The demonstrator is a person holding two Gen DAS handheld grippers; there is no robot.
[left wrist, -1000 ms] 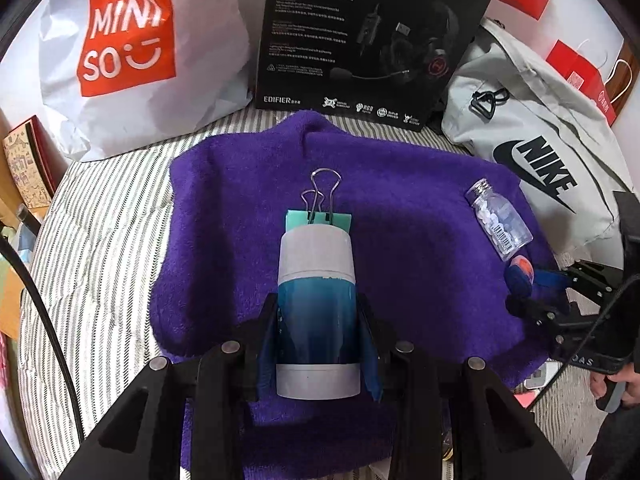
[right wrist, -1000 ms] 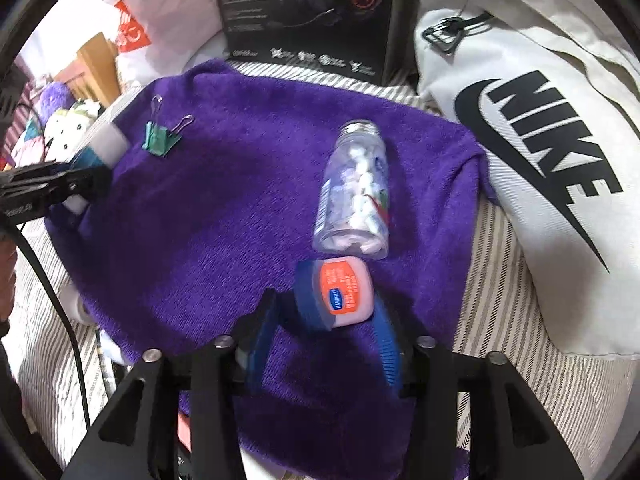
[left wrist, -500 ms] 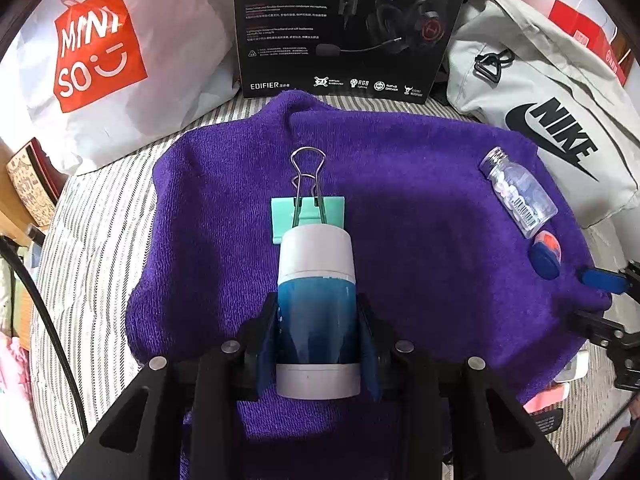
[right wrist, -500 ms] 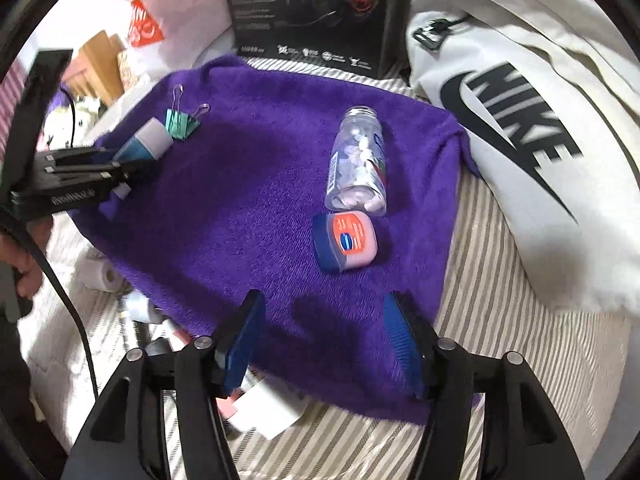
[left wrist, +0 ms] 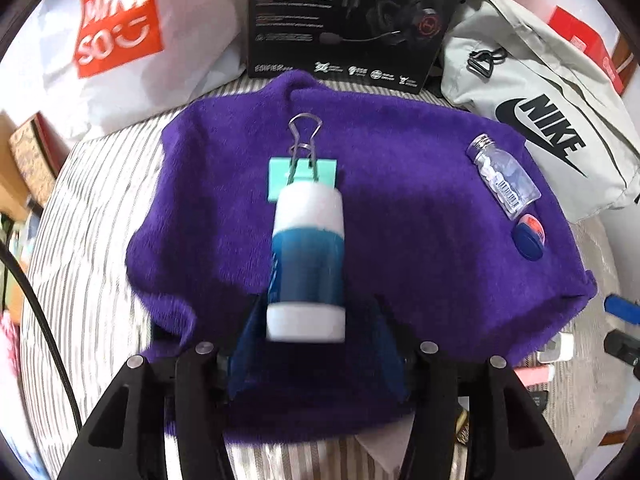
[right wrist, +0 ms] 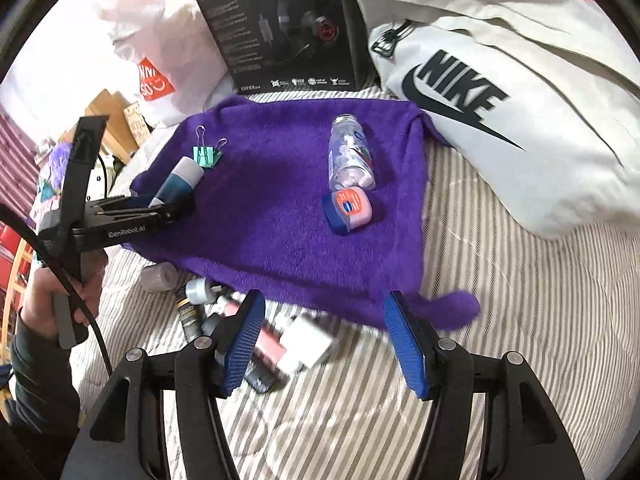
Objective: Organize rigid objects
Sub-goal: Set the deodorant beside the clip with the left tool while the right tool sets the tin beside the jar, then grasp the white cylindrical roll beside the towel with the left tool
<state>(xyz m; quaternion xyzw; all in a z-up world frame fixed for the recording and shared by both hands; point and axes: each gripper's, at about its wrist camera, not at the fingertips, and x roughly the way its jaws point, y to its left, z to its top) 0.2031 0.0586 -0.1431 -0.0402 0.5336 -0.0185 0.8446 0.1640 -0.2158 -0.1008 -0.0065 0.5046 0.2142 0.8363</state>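
Note:
A blue and white tube point(left wrist: 307, 256) lies on the purple towel point(left wrist: 400, 216), its far end touching a green binder clip point(left wrist: 302, 174). My left gripper point(left wrist: 314, 344) is open, its jaws spread either side of the tube's near end; it also shows in the right wrist view point(right wrist: 168, 204). A clear pill bottle point(right wrist: 351, 155) and a small pink and blue jar point(right wrist: 348, 209) lie together on the towel's right side. My right gripper point(right wrist: 324, 344) is open and empty, back over the towel's near edge.
A black headset box point(left wrist: 352, 20), a white Miniso bag point(left wrist: 120, 36) and a grey Nike bag point(left wrist: 536, 92) stand behind the towel. Several small bottles and a pink and white item point(right wrist: 288, 344) lie on the striped bedding point(right wrist: 500, 320) below the towel's near edge.
My left gripper opened and let go of the tube on the towel by the clip. My right gripper let go of the jar by the pill bottle and drew back.

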